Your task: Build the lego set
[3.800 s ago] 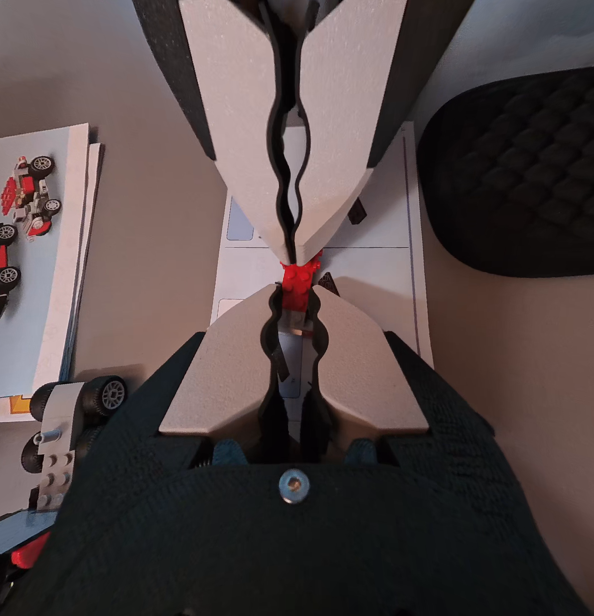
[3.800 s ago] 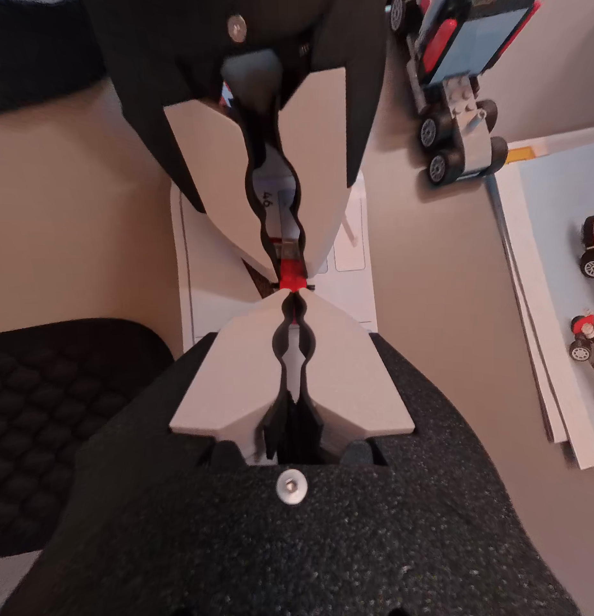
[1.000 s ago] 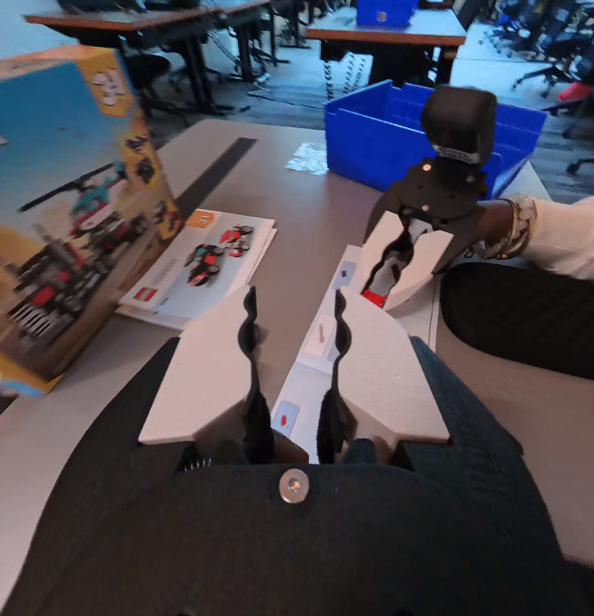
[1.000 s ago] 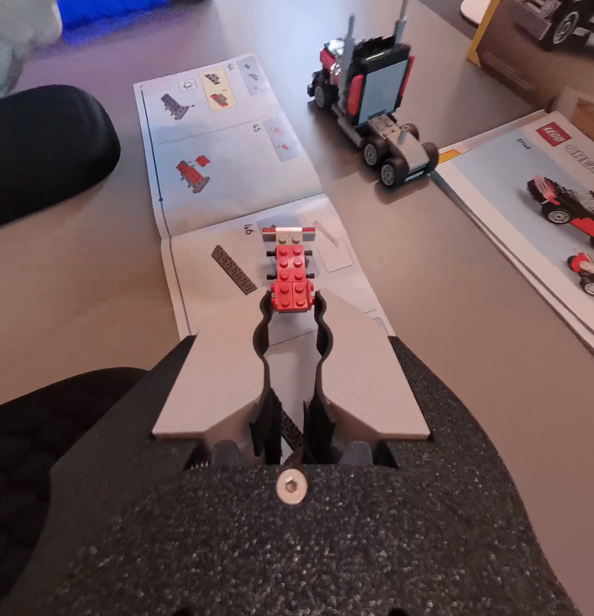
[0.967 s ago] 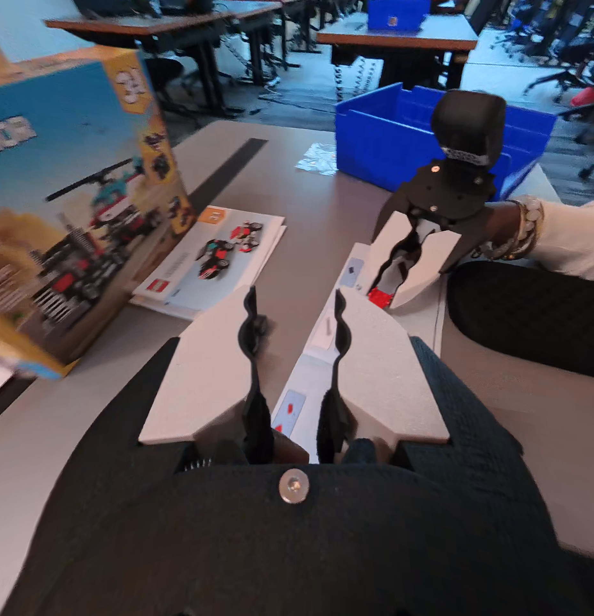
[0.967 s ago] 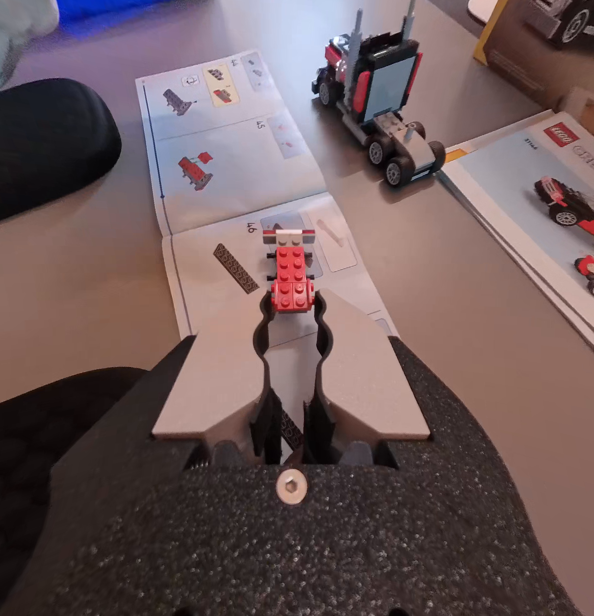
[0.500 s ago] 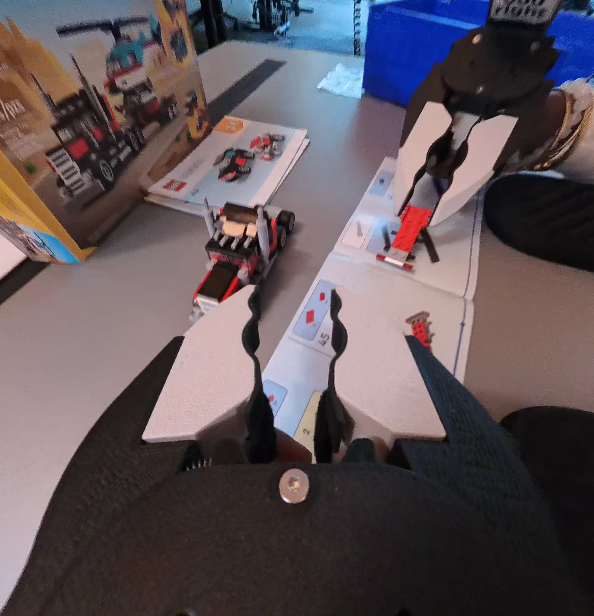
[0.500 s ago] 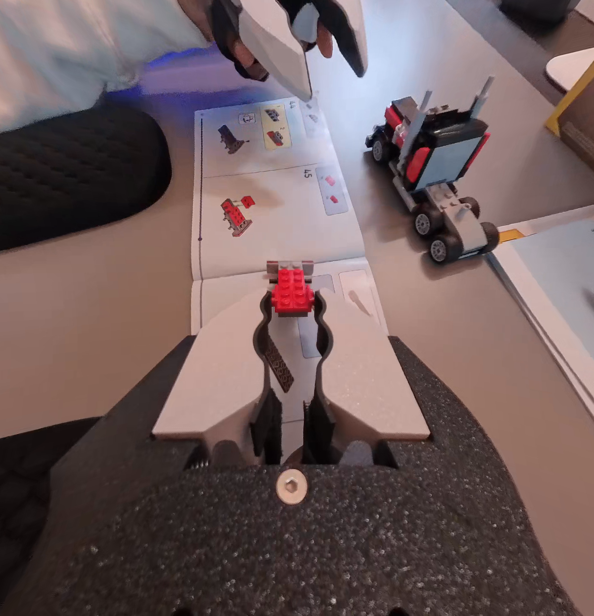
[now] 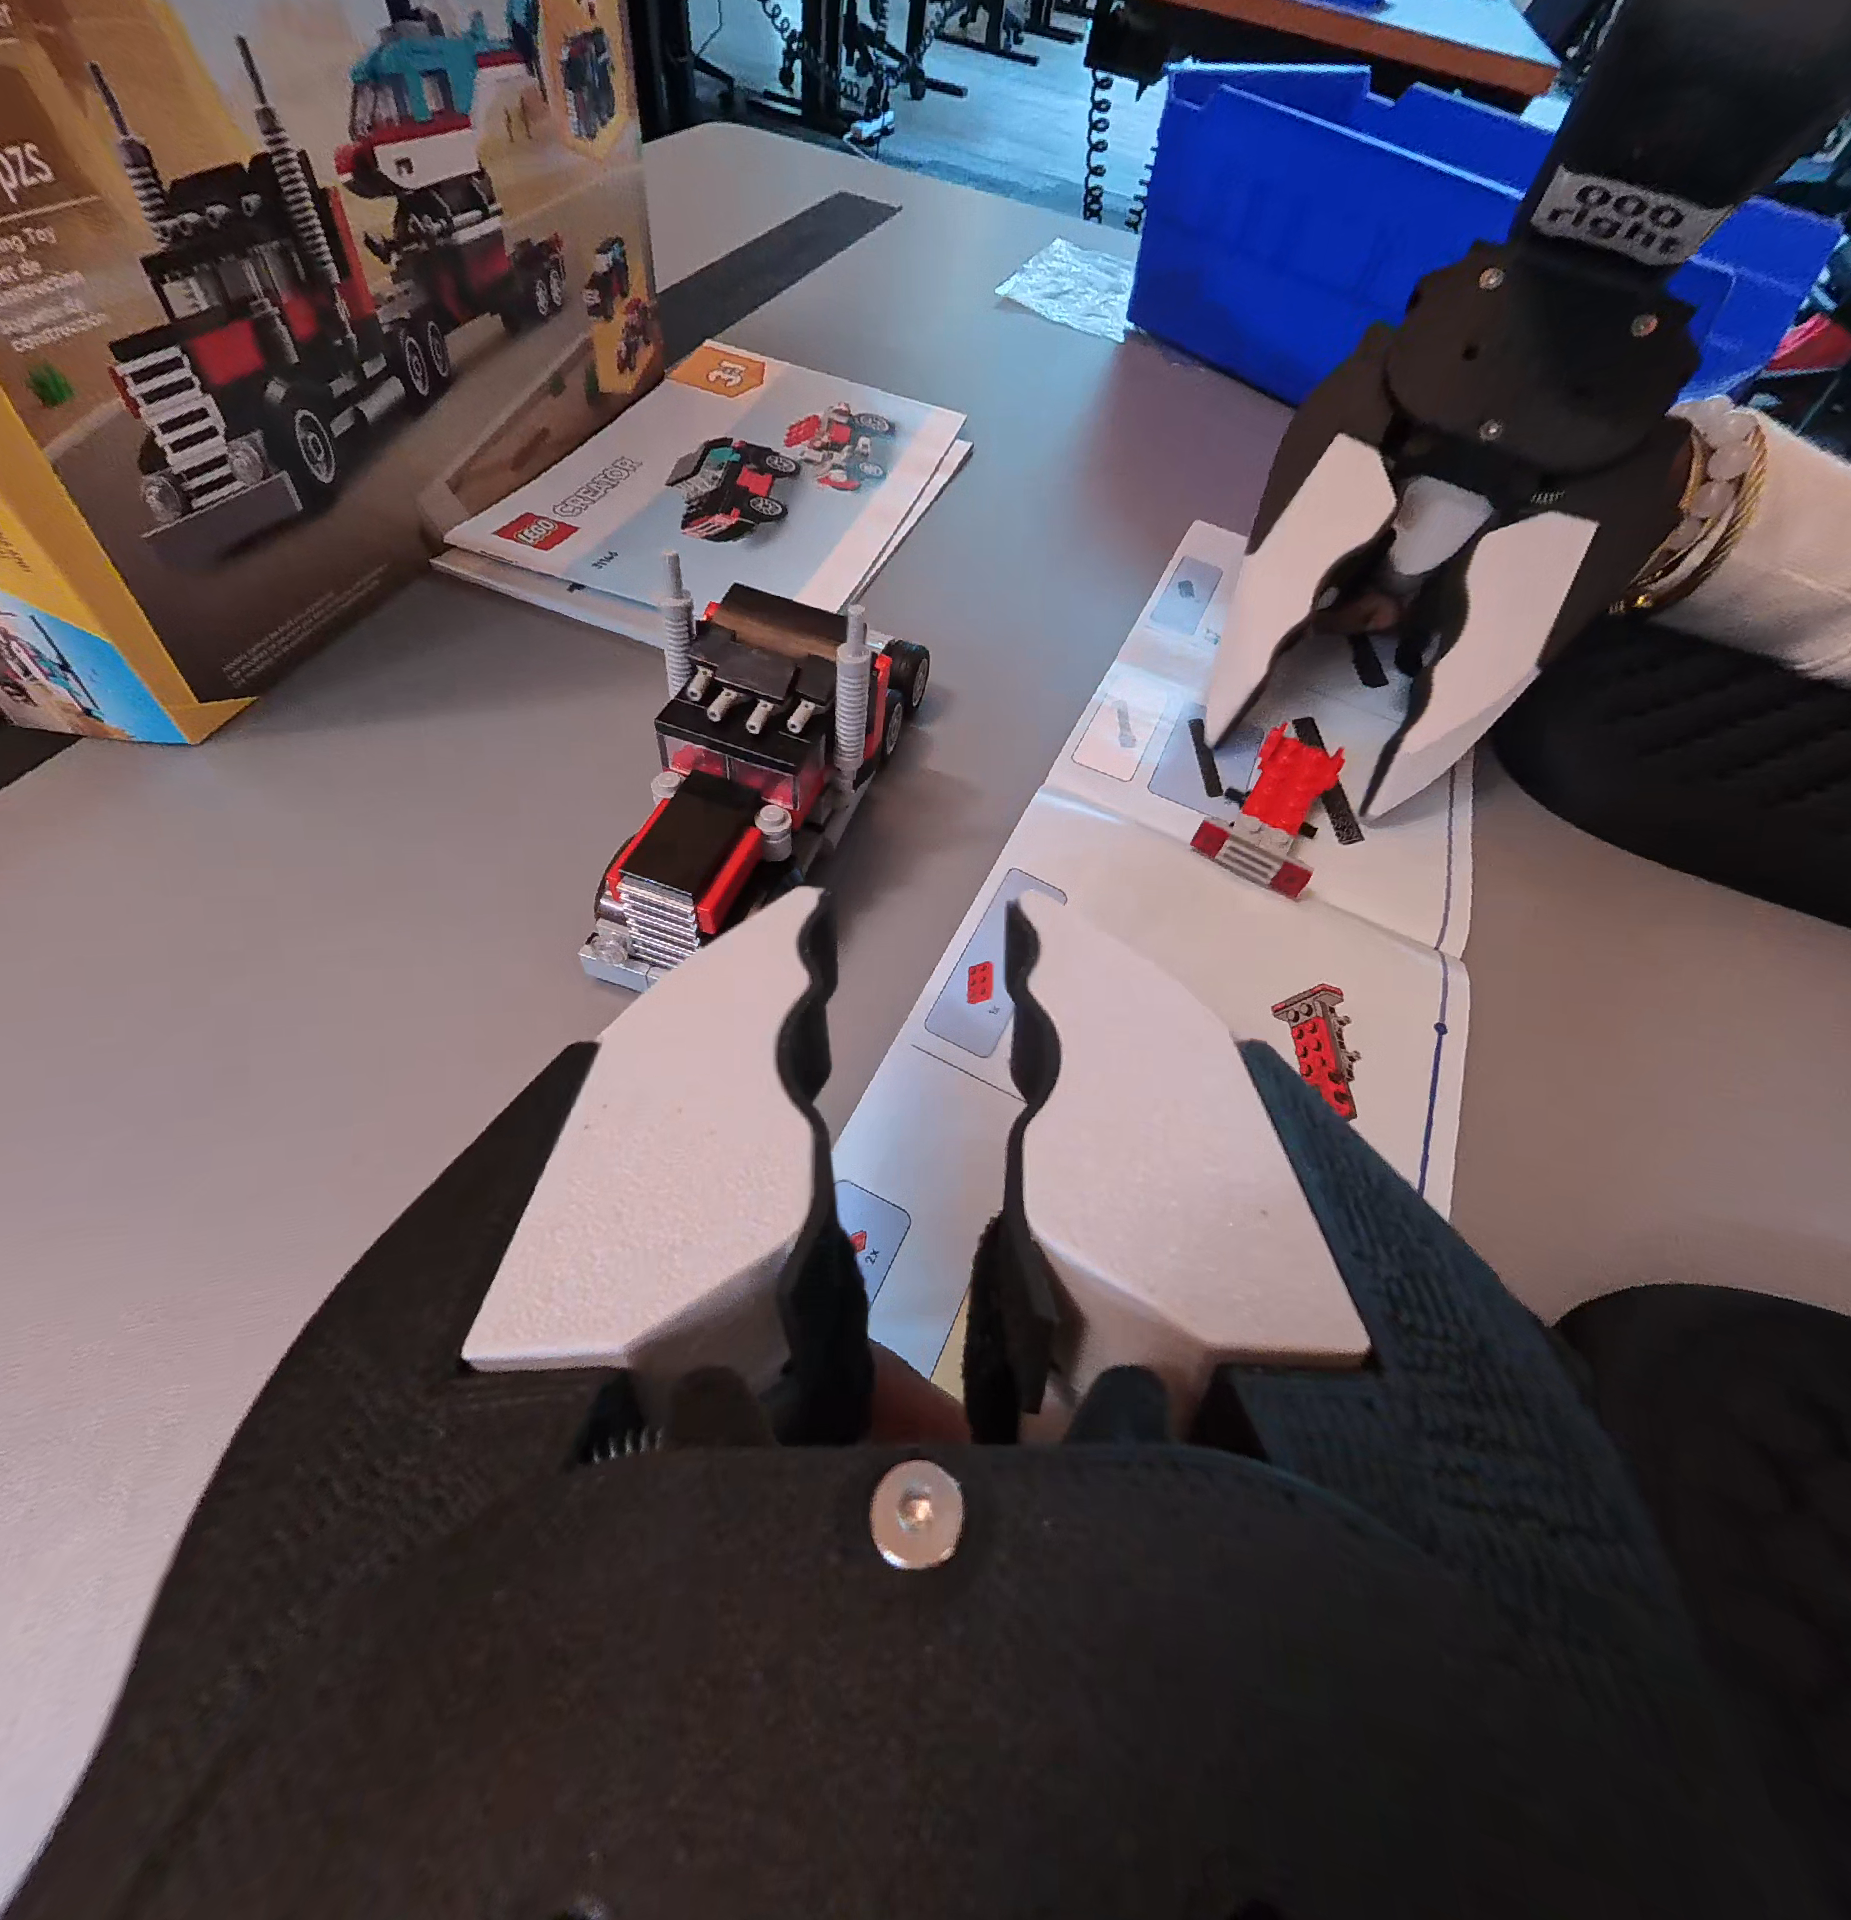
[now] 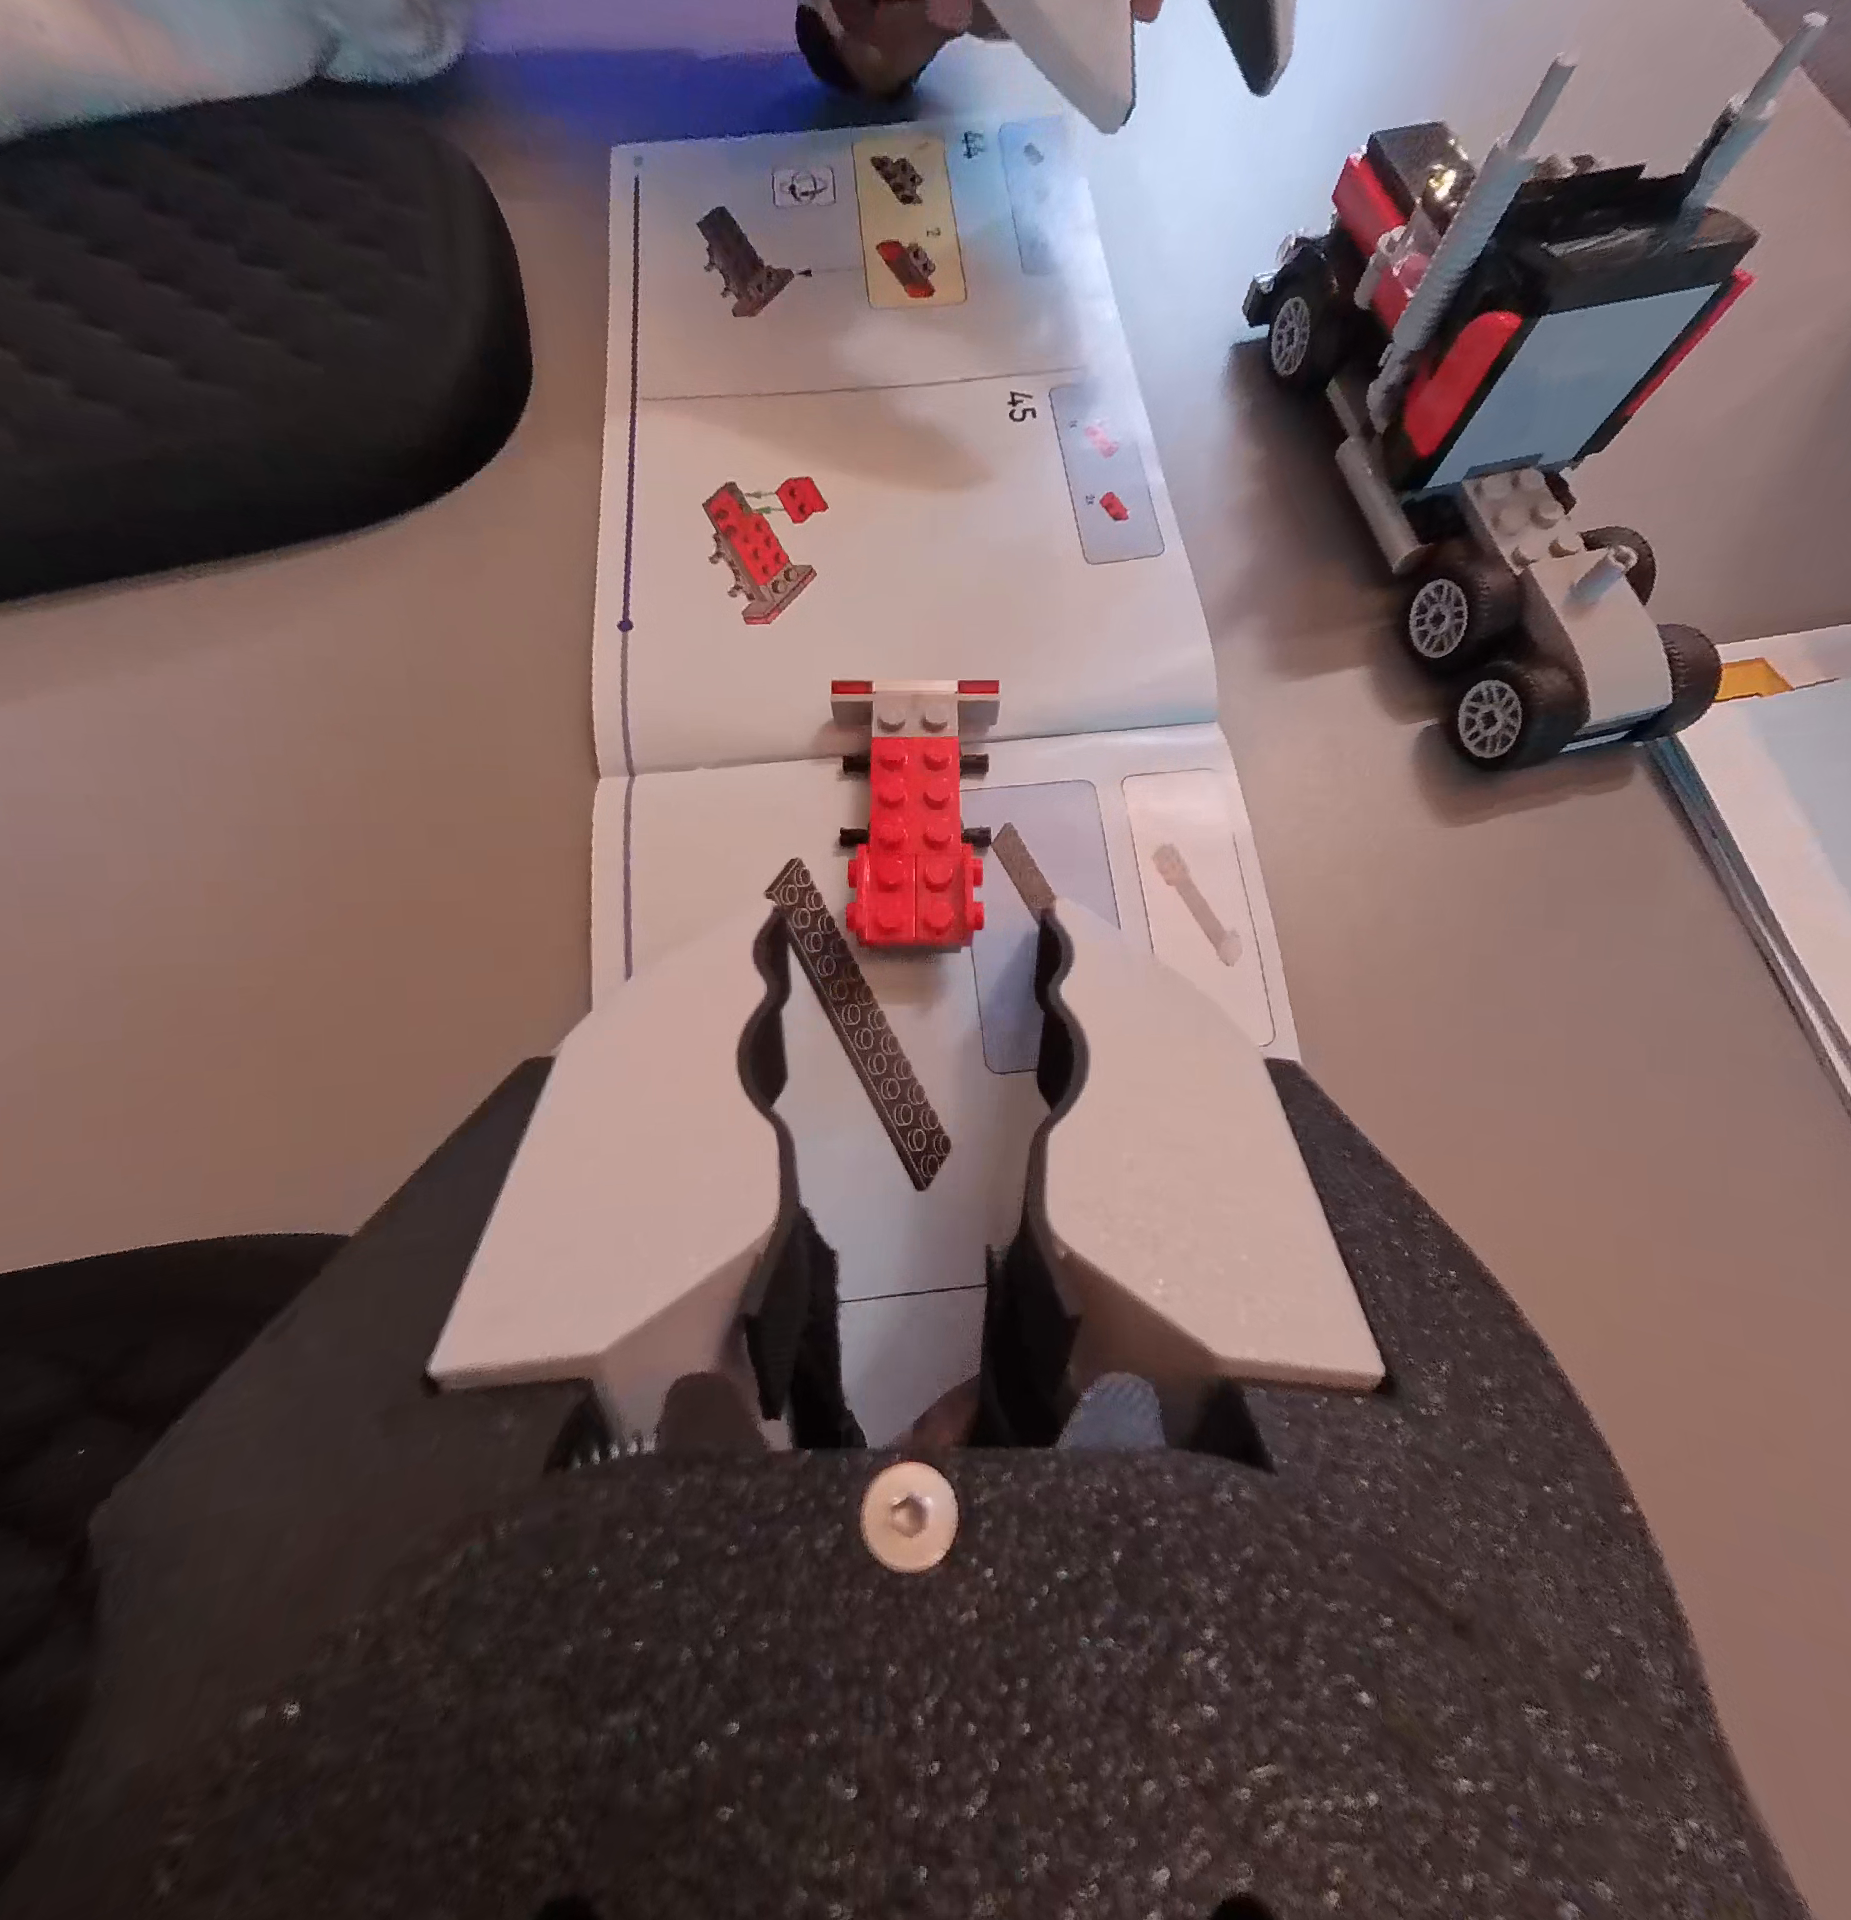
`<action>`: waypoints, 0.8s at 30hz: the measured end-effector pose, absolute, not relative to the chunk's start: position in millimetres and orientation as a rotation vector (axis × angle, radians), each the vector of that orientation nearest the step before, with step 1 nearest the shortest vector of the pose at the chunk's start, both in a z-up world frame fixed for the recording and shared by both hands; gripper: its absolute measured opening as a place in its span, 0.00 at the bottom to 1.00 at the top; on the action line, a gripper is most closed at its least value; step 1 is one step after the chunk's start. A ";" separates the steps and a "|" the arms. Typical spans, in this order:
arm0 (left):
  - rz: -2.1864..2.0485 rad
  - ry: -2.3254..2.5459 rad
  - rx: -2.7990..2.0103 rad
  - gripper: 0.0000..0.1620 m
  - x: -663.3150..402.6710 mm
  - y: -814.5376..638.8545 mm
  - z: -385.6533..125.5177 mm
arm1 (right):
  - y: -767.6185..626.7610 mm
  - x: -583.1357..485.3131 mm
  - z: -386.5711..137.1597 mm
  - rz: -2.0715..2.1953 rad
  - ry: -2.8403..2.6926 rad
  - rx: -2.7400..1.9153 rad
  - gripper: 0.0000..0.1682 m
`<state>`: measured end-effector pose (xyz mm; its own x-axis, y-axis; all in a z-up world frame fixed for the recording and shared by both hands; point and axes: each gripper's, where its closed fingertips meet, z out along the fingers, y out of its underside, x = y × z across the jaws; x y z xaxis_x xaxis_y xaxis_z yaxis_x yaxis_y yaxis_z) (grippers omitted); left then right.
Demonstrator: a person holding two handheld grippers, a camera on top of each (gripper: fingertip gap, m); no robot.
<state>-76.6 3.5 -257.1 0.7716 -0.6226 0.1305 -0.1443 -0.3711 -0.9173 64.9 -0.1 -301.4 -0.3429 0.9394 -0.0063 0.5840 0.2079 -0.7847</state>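
Observation:
A small red and grey lego assembly (image 10: pixel 916 831) lies on the open instruction sheet (image 10: pixel 900 499), loose. A long black plate (image 10: pixel 864 1029) lies beside it on the left and a short dark plate (image 10: pixel 1023 868) on the right. My right gripper (image 10: pixel 916 923) is open just behind the assembly, jaws on either side of its near end, not touching it. In the left wrist view the right gripper (image 9: pixel 1305 769) stands over the assembly (image 9: pixel 1269 805). My left gripper (image 9: pixel 916 914) is open and empty above the sheet's near end (image 9: pixel 1160 956).
A built black and red lego truck (image 9: pixel 755 779) stands left of the sheet; it also shows in the right wrist view (image 10: pixel 1503 416). A booklet (image 9: pixel 713 488), the set's box (image 9: pixel 225 312), a blue bin (image 9: pixel 1316 197) and black pads (image 10: pixel 204 332) surround the work area. Tip to tip, the grippers are about 15 cm apart.
My right gripper has opened and let go of the red assembly, which now lies on the sheet. My left gripper has stayed open and drawn back a little.

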 end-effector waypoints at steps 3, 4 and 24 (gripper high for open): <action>-0.572 0.572 -1.895 0.19 -77.9 3.3 -254.3 | -0.9 66.9 -301.2 0.999 -2.012 -1.417 0.30; -0.572 0.584 -1.892 0.19 -76.7 2.4 -254.4 | -1.9 68.3 -303.2 0.998 -2.029 -1.424 0.31; -0.576 0.655 -1.997 0.23 -69.2 1.5 -271.3 | 7.4 72.2 -297.1 0.989 -1.976 -1.395 0.23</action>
<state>-69.2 1.5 -271.3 0.7481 -0.6498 0.1343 -0.2162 -0.4300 -0.8766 72.2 7.4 -297.1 -0.3325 0.9431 0.0048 0.5614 0.2020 -0.8025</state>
